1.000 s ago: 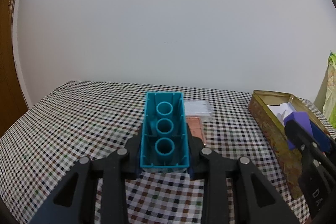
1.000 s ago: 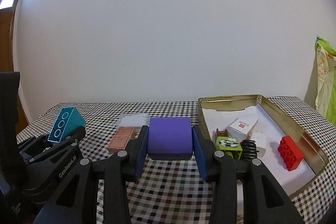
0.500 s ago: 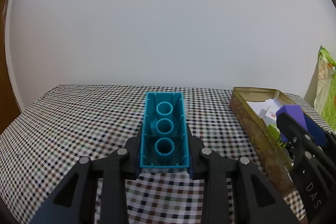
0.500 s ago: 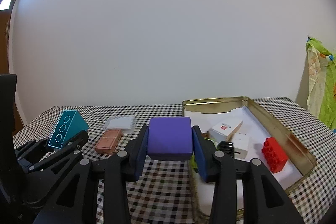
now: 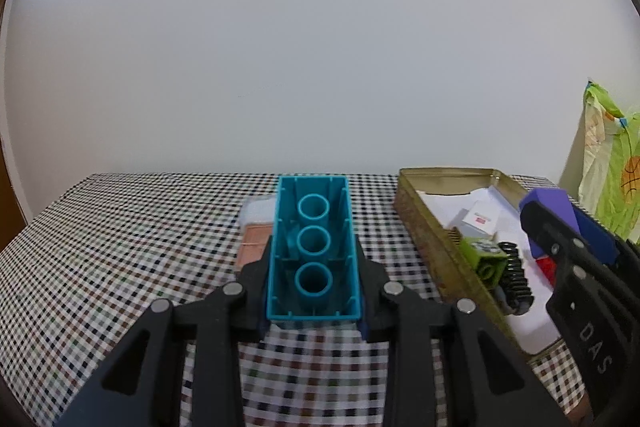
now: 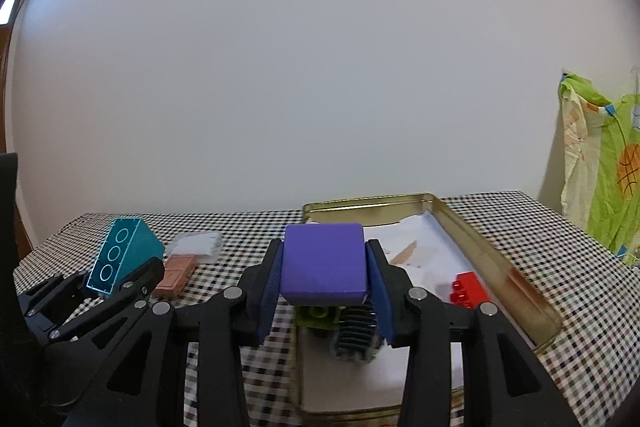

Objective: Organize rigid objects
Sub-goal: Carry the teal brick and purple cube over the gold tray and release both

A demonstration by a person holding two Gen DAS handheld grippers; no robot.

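Left wrist view: the left gripper [image 5: 314, 259] has its jaws clamped on the long sides of a teal building brick [image 5: 313, 247], hollow underside up with three round tubes showing. The brick is held above the checkered counter [image 5: 120, 247], just left of the gold tin tray [image 5: 424, 223]. Behind the brick, further left of the tray, a pink tile [image 5: 253, 243] and a clear white packet [image 5: 258, 209] lie on the counter, touching each other. Inside the tray, on its white paper lining, are a small white box [image 5: 482, 217], a green block [image 5: 484, 255], a black ribbed piece [image 5: 514, 275] beside it, and a sliver of a red brick [image 5: 546, 265].

In the right wrist view the right gripper [image 6: 324, 277] has its jaws closed on a purple block [image 6: 324, 263], one pad on each side. The block hangs over the near end of the tray [image 6: 500, 259], above the green block [image 6: 318, 315] and the black ribbed piece [image 6: 354, 337], which are blurred. The red brick [image 6: 468, 291] lies in the tray toward its right wall. Well to the right of the tray, at the counter's edge, hangs a green patterned bag [image 6: 600, 163].
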